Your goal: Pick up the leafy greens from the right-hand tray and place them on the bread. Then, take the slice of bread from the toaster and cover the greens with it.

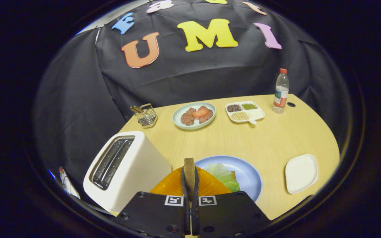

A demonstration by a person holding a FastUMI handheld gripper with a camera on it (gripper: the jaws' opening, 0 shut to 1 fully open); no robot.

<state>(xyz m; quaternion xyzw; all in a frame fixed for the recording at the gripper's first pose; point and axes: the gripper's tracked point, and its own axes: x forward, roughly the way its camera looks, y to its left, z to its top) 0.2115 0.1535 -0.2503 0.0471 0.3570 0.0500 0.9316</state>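
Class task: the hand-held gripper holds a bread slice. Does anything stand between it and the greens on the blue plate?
Nothing visible does. The hand-held gripper grips the bread slice above the greens on the blue plate; the toaster stands aside.

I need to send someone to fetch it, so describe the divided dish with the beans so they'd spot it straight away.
Start at the wooden table and look to its far side, well beyond the gripper, whose fingers are shut on a bread slice. There, between the round plate of meat and the water bottle, sits the divided dish. It alone is white with compartments, holding dark, green and pale grains.
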